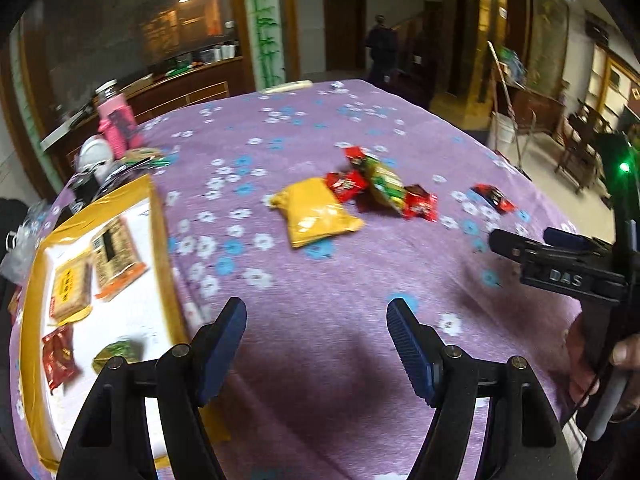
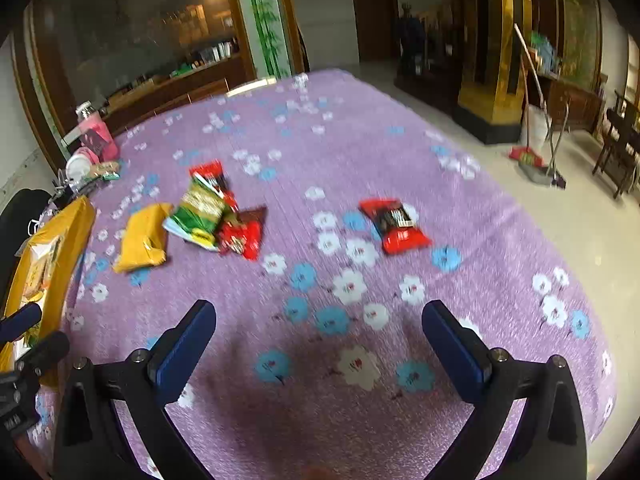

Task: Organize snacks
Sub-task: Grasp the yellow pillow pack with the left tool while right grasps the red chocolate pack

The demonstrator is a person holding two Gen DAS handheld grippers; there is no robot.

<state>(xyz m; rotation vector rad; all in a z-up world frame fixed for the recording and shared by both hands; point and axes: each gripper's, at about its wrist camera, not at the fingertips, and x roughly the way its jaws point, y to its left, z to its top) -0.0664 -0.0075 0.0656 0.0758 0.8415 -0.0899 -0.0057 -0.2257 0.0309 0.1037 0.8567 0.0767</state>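
Observation:
Loose snacks lie mid-table on the purple flowered cloth: a yellow packet [image 1: 316,212] [image 2: 144,238], a green packet [image 1: 386,184] [image 2: 198,210], several red packets [image 1: 420,202] [image 2: 240,236], and one red packet apart to the right [image 1: 493,197] [image 2: 396,226]. A yellow-rimmed white tray [image 1: 160,216] [image 2: 68,236] at the left holds several snack packs [image 1: 116,256]. My left gripper [image 1: 316,344] is open and empty above bare cloth beside the tray. My right gripper [image 2: 320,344] is open and empty, short of the lone red packet; it also shows in the left wrist view [image 1: 520,244].
A pink bottle [image 1: 118,124] [image 2: 96,136], a white round object [image 1: 94,154] and clutter stand at the far left corner. The table's right edge drops to a tiled floor with a dustpan [image 2: 532,160] and chairs [image 2: 620,148].

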